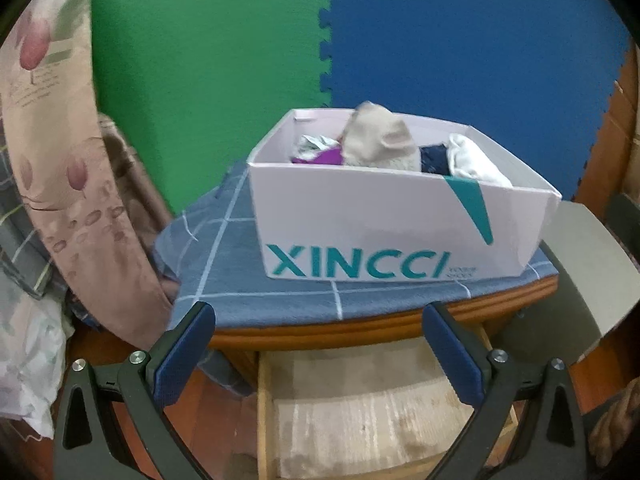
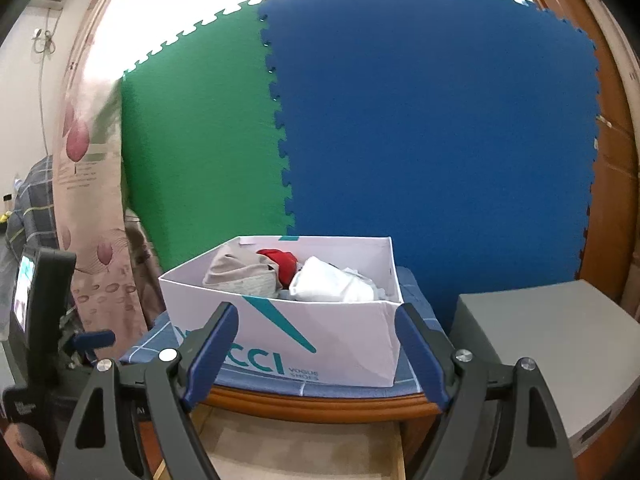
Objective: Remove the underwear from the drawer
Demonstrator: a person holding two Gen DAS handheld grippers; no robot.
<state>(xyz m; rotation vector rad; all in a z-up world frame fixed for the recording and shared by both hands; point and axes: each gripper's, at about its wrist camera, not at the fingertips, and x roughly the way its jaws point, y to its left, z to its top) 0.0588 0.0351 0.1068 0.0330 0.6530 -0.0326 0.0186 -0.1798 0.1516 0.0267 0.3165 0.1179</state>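
A wooden drawer (image 1: 264, 408) stands pulled out under the cabinet top, its pale lined bottom bare where it shows; it also shows in the right wrist view (image 2: 400, 460). A white XINCCI shoe box (image 1: 400, 236) sits on the blue checked cloth and holds folded underwear: a beige piece (image 1: 376, 140), purple, navy and white pieces. In the right wrist view the box (image 2: 352, 336) holds beige (image 2: 240, 276), red (image 2: 282, 264) and white (image 2: 332, 286) pieces. My left gripper (image 1: 320, 356) is open and empty above the drawer. My right gripper (image 2: 316, 356) is open and empty in front of the box.
Green (image 1: 208, 64) and blue (image 1: 472, 40) foam mats stand behind the cabinet. A floral curtain (image 1: 72, 184) hangs at the left. A grey box (image 2: 552, 344) stands right of the cabinet. The left gripper's body (image 2: 40, 320) shows at the left edge of the right wrist view.
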